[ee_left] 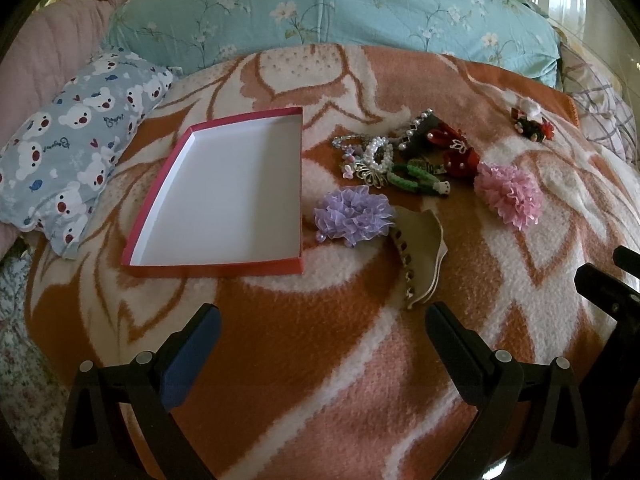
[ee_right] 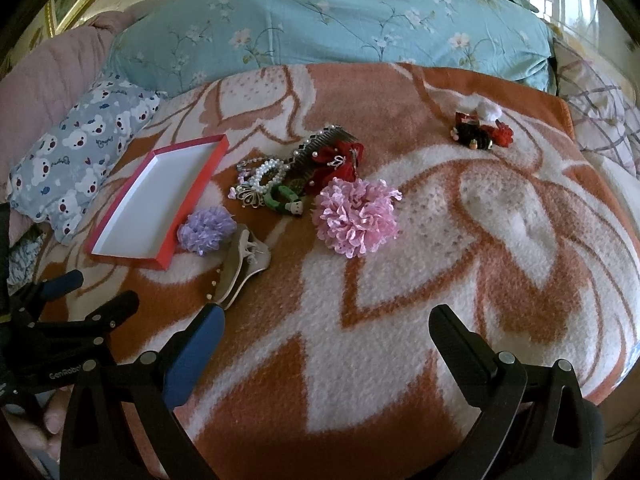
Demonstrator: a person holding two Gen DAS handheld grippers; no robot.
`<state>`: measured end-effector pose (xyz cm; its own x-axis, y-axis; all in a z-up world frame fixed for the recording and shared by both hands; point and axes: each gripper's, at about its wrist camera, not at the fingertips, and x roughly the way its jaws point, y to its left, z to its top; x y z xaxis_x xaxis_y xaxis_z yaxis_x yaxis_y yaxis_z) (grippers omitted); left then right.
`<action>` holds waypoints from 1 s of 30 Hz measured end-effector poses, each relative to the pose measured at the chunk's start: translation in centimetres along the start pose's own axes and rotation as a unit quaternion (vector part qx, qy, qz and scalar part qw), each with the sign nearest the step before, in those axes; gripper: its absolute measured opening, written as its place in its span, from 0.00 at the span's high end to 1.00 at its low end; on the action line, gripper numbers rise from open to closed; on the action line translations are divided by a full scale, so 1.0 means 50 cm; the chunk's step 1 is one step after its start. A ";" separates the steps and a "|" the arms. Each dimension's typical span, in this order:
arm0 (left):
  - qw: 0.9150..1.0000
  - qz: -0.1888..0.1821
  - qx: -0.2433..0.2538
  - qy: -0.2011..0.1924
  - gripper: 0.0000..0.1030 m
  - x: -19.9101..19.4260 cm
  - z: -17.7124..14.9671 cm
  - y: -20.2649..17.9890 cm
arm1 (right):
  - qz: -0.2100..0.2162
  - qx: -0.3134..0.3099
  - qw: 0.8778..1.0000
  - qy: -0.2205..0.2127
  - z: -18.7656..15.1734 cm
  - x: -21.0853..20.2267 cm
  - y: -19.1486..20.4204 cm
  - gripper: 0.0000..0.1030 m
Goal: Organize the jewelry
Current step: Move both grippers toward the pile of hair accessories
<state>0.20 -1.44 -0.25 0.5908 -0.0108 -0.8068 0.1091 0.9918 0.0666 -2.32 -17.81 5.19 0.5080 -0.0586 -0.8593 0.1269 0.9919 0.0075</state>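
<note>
A shallow red box (ee_left: 224, 270) with a white inside lies empty on the orange blanket; it also shows in the right wrist view (ee_right: 132, 258). Right of it lies a heap of jewelry: a pearl bracelet (ee_left: 378, 156), a green ornament (ee_left: 420, 178), a red bow comb (ee_left: 460, 152), a purple flower (ee_left: 352, 216), a pink flower (ee_left: 508, 194) and a beige hair claw (ee_left: 420, 256). A small red and black clip (ee_left: 532, 124) lies apart, far right. My left gripper (ee_left: 322, 320) is open and empty, short of the claw. My right gripper (ee_right: 324, 320) is open and empty, short of the pink flower (ee_right: 356, 218).
A bear-print pillow (ee_left: 68, 152) lies left of the box. A blue floral pillow (ee_left: 320, 12) runs along the back. The left gripper's fingers (ee_right: 64, 284) show at the lower left of the right wrist view.
</note>
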 end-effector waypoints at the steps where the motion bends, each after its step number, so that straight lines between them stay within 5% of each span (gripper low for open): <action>1: 1.000 0.000 0.000 0.000 0.01 0.001 0.000 0.000 | 0.001 0.001 1.000 0.000 0.001 0.000 -0.002 0.01; 16: 1.000 -0.013 0.001 0.017 0.01 0.034 0.016 -0.008 | 0.010 0.017 1.000 0.007 0.012 0.020 -0.030 0.01; 30: 0.996 -0.077 -0.019 0.039 0.01 0.085 0.037 0.006 | 0.021 0.042 0.999 0.007 0.032 0.056 -0.065 0.01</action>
<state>4.23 -1.41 -2.55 0.5058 -0.1543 -0.8487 0.1614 0.9834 -0.0826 0.07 -21.39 3.56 0.5025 -0.0143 -0.8645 0.1760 0.9806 0.0861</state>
